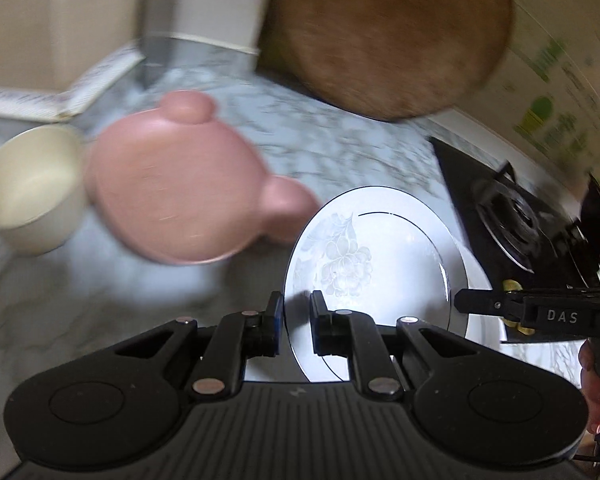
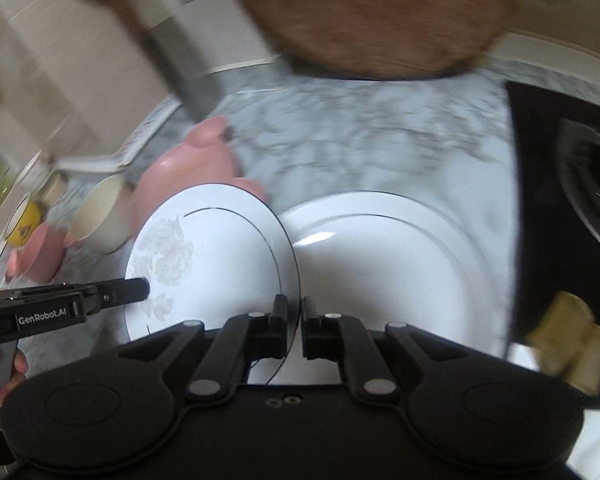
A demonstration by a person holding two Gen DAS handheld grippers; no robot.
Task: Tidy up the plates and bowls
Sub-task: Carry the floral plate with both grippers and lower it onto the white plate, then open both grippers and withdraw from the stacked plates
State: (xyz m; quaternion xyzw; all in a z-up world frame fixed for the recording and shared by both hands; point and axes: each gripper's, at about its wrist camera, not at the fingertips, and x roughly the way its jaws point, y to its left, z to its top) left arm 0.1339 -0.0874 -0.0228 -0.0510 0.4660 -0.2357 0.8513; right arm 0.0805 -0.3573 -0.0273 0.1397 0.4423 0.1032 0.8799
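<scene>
Both grippers carry one floral plate [image 1: 364,248] above the marble worktop [image 1: 320,140]. The left gripper [image 1: 296,328] has its fingers clamped on the plate's rim at the plate's 6 o'clock in its own view, and the right gripper [image 2: 294,330] has its fingers clamped on the opposite edge. In the right view a second white plate [image 2: 400,264] lies on the worktop just behind the held one, at about 3 o'clock from it.

The step in hand looks like a two-handed carry, probably to stack the floral plate on the white one. The next move calls for levelling it over that plate and lowering both sides together before letting go.

A pink bear-shaped dish [image 1: 180,184] and a cream cup [image 1: 32,188] sit at 9 o'clock, heavily blurred. The brown round board [image 1: 388,36] at 12 o'clock is cut off, and the stove [image 1: 516,208] at 3 o'clock is only partly visible.
</scene>
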